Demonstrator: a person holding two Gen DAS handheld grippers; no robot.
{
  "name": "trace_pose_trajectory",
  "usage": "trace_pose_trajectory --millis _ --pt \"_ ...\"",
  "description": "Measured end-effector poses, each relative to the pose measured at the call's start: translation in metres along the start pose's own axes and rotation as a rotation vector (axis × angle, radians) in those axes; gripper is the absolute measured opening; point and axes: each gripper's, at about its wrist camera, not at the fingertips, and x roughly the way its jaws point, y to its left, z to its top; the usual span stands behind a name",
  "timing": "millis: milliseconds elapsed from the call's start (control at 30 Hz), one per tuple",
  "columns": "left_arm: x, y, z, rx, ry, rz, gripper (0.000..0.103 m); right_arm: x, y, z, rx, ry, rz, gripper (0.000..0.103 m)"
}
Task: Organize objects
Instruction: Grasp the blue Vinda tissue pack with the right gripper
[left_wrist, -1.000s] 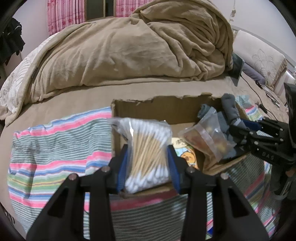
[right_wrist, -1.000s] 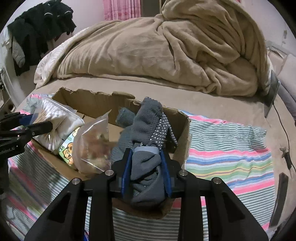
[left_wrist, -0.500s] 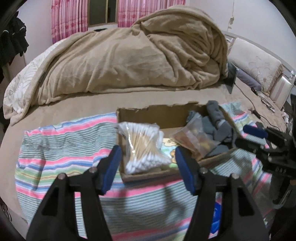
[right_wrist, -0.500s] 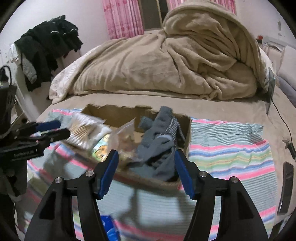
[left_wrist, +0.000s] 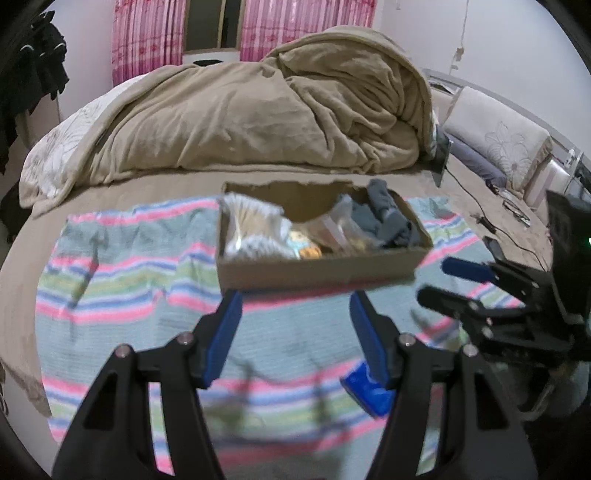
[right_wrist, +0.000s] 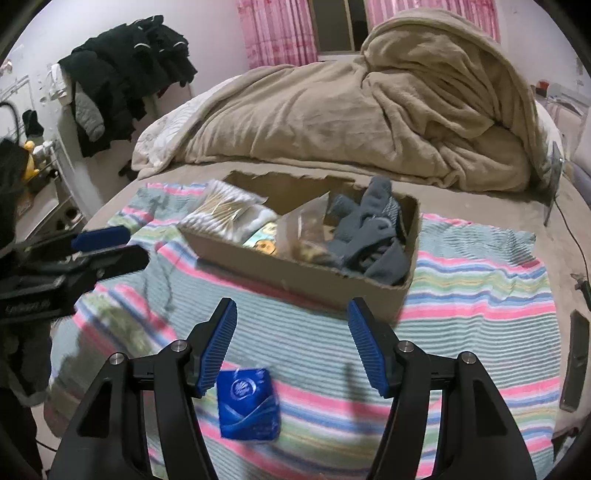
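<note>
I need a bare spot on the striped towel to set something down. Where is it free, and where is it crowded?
Free: the striped towel right of the cardboard box, up to its edge, and the strip between the box front and the blue packet. Crowded: the box, filled by the cotton swabs, clear bag and grey socks.

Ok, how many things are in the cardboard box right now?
4 that show in the box: cotton swabs at its left end, a clear bag mid-box, grey socks at the right, a yellow packet underneath. More may be hidden.
</note>
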Motion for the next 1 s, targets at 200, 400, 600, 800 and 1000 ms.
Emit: trace_pose_trajectory --millis 200,400,600,800,1000 --pt "-0.016 -0.01 -0.033 0.013 -0.001 0.039 0.073 0.002 0.01 -0.012 -0.003 0.025 0.027 0.066" --pt "-0.013 -0.008 -0.051 -0.013 0.022 0.031 0.073 0.008 0.021 -0.028 -0.005 0.055 0.045 0.077" --pt "-0.007 -0.004 -0.07 -0.051 0.057 0.01 0.073 0.022 0.029 -0.043 -0.016 0.109 0.046 0.077" --pt "-0.001 0.0 -0.086 -0.058 0.086 0.032 0.073 0.037 0.034 -0.057 -0.027 0.158 0.041 0.077" --pt "0.005 0.0 -0.098 -0.04 0.103 0.071 0.073 0.052 0.04 -0.067 -0.043 0.208 0.039 0.077"
